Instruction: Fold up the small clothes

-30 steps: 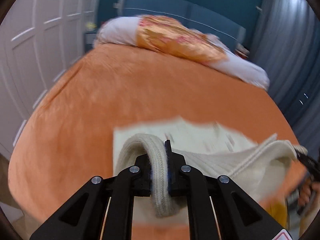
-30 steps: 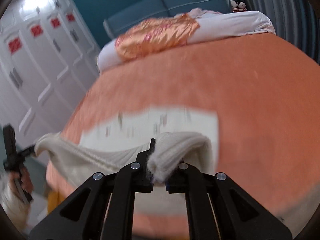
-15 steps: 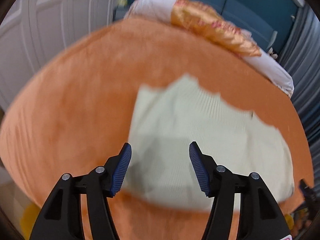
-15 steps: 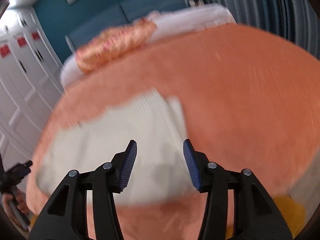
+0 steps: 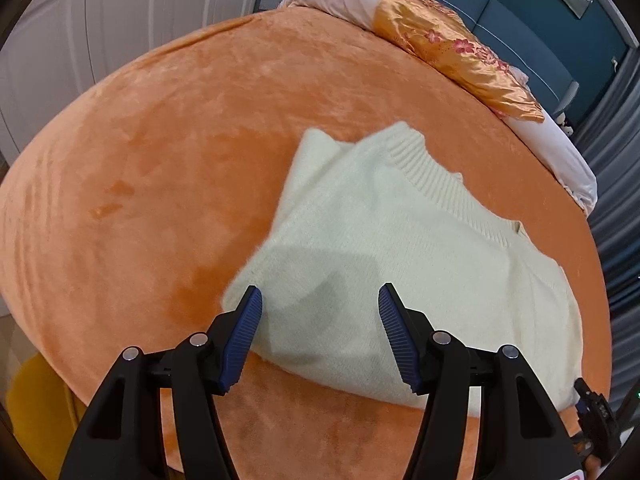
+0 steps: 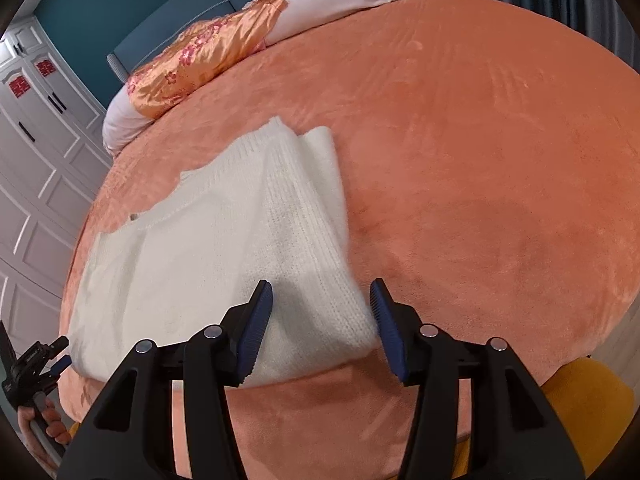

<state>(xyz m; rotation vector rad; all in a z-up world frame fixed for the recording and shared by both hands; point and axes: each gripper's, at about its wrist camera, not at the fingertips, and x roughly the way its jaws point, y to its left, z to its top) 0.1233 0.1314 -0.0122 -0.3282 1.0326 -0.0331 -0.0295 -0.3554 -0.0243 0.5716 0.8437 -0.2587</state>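
A cream knitted sweater (image 5: 400,248) lies folded flat on the orange bed cover (image 5: 160,160); it also shows in the right wrist view (image 6: 208,256). My left gripper (image 5: 320,304) is open and empty, held just above the sweater's near left corner. My right gripper (image 6: 322,298) is open and empty, held just above the sweater's near right corner. The ribbed neckline (image 5: 440,188) faces the far side. The right gripper's tip (image 5: 596,408) shows at the lower right of the left wrist view, and the left gripper (image 6: 32,368) at the lower left of the right wrist view.
A white pillow roll with an orange floral satin cloth (image 5: 452,52) lies at the bed's far edge (image 6: 200,56). White wardrobe doors (image 6: 36,128) stand on the left. Grey curtains (image 5: 616,160) hang on the right. A yellow object (image 6: 592,400) lies below the bed's near edge.
Both grippers let go of the sweater's edge and opened. The sweater dropped flat onto the bed, and both grippers drew back and up a little.
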